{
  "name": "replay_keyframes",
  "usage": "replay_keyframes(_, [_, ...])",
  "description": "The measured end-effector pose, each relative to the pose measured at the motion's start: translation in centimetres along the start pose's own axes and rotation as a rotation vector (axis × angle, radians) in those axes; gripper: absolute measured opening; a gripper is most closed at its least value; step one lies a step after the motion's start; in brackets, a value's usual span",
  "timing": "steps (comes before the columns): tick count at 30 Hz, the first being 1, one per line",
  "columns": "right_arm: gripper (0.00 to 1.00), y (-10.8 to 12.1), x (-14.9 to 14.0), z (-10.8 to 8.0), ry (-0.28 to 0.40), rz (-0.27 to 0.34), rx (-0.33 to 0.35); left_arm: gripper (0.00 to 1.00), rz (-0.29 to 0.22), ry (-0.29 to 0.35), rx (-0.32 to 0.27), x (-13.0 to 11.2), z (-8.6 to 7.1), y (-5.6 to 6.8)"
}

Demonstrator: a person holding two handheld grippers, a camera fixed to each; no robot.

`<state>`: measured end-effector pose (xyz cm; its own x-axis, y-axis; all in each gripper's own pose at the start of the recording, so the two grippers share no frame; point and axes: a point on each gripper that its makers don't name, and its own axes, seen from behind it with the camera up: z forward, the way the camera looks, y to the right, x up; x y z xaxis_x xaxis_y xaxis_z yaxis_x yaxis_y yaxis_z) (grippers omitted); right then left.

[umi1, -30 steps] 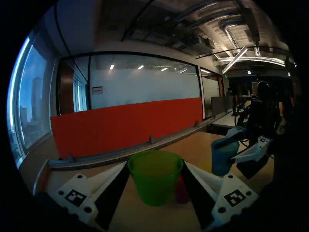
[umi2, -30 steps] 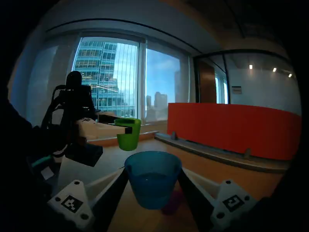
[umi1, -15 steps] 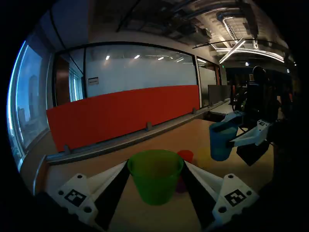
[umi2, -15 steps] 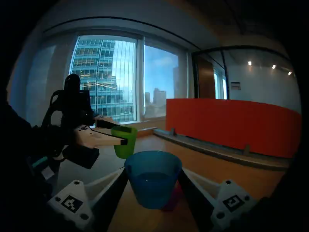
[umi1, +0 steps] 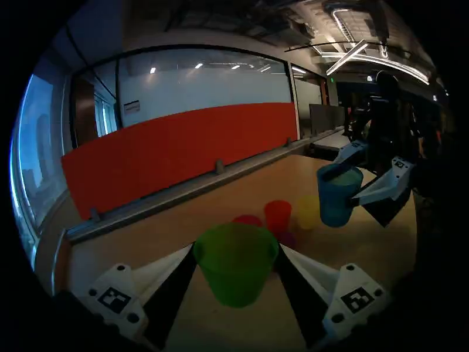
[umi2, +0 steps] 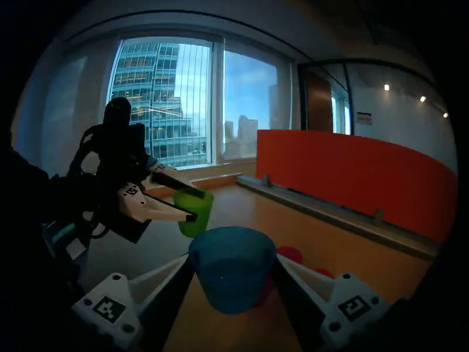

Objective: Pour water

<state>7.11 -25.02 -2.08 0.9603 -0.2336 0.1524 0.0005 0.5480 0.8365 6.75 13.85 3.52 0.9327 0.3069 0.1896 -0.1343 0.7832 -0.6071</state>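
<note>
Two cups are up off the surface (umi1: 176, 226), and nothing looks poured yet. Right tool (umi2: 232, 261) pinches a blue cup (umi2: 232, 293) at 6 o'clock in the right gripper view, upright, water (umi2: 231, 271) showing inside. Left tool (umi1: 235, 253) pinches a green cup (umi1: 235, 276) at 6 o'clock in the left gripper view, upright, seemingly empty. From there the blue cup hangs at 3 o'clock, well apart. A red cup (umi1: 277, 216) and a yellow cup (umi1: 307, 210) stand on the surface around 1 o'clock. Left: bring cups together, tilt blue over green.
</note>
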Motion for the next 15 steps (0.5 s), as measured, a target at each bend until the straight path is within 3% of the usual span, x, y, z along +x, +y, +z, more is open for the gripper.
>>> replay_keyframes(15, [0.89,0.5,-3.3,0.8,-0.115,-0.005,0.016,0.89,0.051,-0.136,-0.037,-4.2,1.3,0.6])
